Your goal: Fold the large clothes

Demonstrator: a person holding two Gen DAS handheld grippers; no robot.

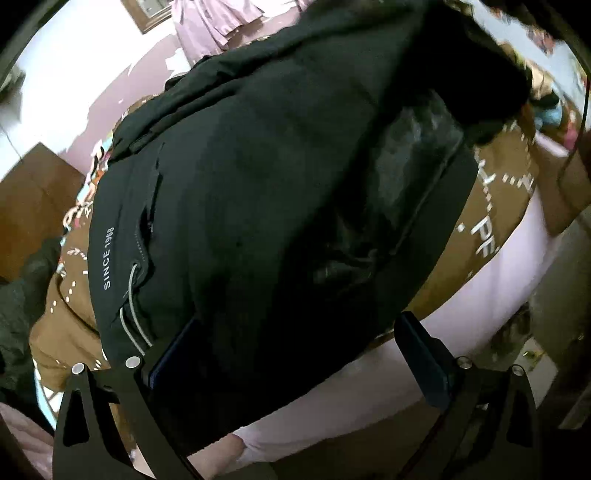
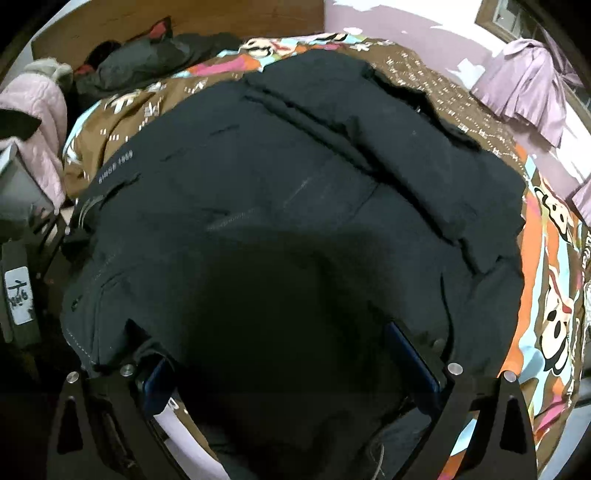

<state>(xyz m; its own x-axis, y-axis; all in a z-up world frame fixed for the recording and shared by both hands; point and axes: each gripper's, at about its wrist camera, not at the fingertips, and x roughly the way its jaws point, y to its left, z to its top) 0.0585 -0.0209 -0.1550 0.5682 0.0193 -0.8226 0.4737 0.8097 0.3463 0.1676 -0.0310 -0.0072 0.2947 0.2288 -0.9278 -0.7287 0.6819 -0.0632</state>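
Pink walls all round, and a bed dressed in a brown quilt with white dotted lettering and bright cartoon patches down its right side. At the upper right of the right wrist view a lilac garment hangs against the wall; at the upper left a wooden headboard with a dark bundle of clothing below it, and a pale pink quilted piece draped at the left edge.

Dead centre, filling both views, lies the big black jacket, spread over the quilt. Writing, now: "SINCE 1968" in white runs along its hem at the lower left of the left wrist view, right by a grey elastic drawcord. The same print shows small and blurred at the left of the right view. On the quilt I can make out only loose letters, something like "PF", at the right of the left view. A white tag with handwriting sits at the far left of the right view, unreadable.

The claws: left gripper spread wide, jacket hem lying between its fingers, the left one against the cloth, nothing pinched. Right gripper likewise wide open, black fabric bunched between its fingers, both touching the cloth, no clamp on it.
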